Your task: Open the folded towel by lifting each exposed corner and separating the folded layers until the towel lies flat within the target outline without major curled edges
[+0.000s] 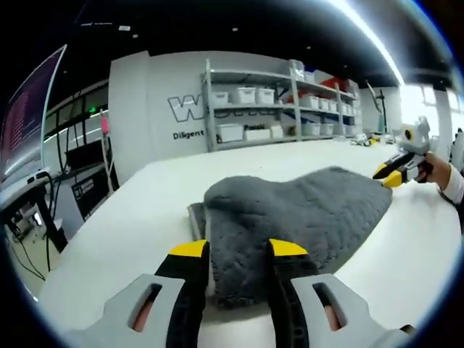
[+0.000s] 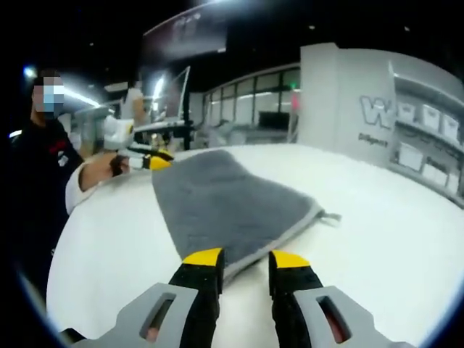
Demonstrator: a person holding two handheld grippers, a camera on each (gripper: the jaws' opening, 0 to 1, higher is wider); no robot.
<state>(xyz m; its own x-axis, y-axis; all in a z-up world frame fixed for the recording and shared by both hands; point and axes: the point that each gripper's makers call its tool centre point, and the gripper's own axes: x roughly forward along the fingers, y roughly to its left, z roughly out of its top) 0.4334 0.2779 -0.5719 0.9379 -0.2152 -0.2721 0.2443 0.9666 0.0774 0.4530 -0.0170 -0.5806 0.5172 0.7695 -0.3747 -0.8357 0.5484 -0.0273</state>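
A: Grey towel [image 1: 290, 217] on white counter [image 1: 130, 225], mid-surface, well in from the edges. Still partly folded: one end humps over a lower layer.

B: Left hand-held gripper [image 1: 238, 250]?

A: Jaws spread, straddling the humped edge. Towel sits between the tips, no pinch that I can see.

B: Right hand-held gripper [image 2: 246, 259]?

A: Jaws parted at the towel's [image 2: 225, 199] opposite edge, near its tagged corner. Whether cloth is caught between the tips, can't tell.

B: How to do the step well?

A: My read: take the top layer only at the hump, low on the edge. Lift just enough to clear the lower layer, then draw it away from the other end, which should be kept pinned. Watch for a curled hem.
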